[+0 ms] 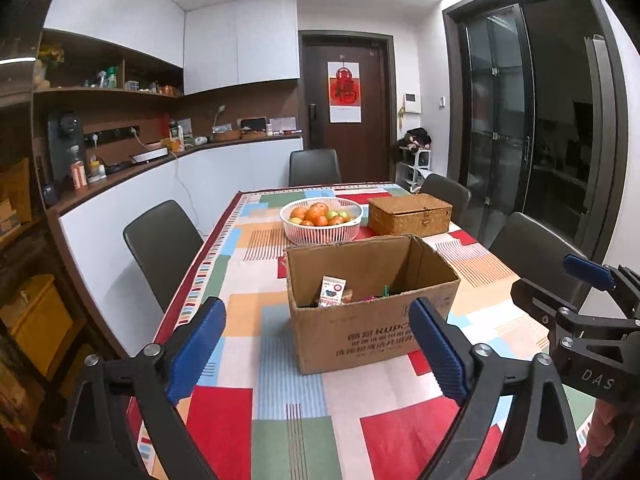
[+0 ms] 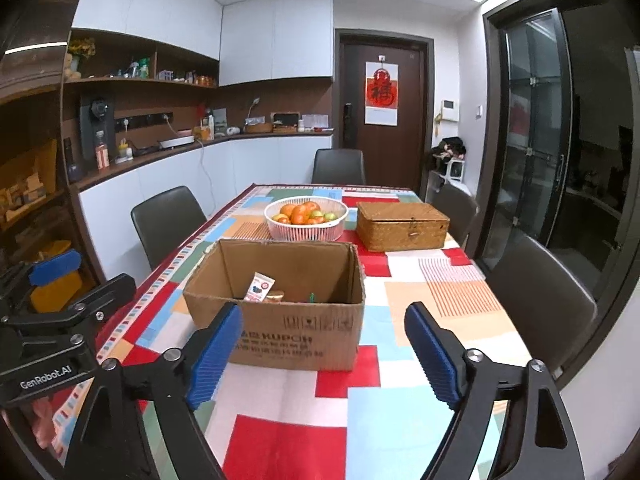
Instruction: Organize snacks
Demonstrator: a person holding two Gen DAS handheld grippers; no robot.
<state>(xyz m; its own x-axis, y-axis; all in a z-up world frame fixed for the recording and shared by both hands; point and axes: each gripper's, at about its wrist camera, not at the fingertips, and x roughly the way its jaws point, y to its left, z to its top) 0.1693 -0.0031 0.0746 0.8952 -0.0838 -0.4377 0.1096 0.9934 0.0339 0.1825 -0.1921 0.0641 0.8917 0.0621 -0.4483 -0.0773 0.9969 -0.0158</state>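
While both the left gripper [image 1: 316, 354] and right gripper [image 2: 324, 354] hang wide apart and empty at the table's near end, the snack packet [image 2: 259, 287] leans inside the cardboard box [image 2: 296, 336]; it looks light, crinkly and slippery, best pinched at its upper edge.

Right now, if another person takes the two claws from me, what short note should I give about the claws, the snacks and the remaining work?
Left claw: open, empty, held above the near end of the table, short of the box.
Right claw: open, empty, alongside it, also short of the box.
Cardboard box: open top, standing in the middle of the table. Inside, a white snack packet leans upright with a few other small wrapped snacks beside it.
Behind the box: white fruit basket, and a closed woven box to its right.
Done: nothing visible; no snacks lie outside the box.
Left: the whole sorting. Where the snacks go is not shown.
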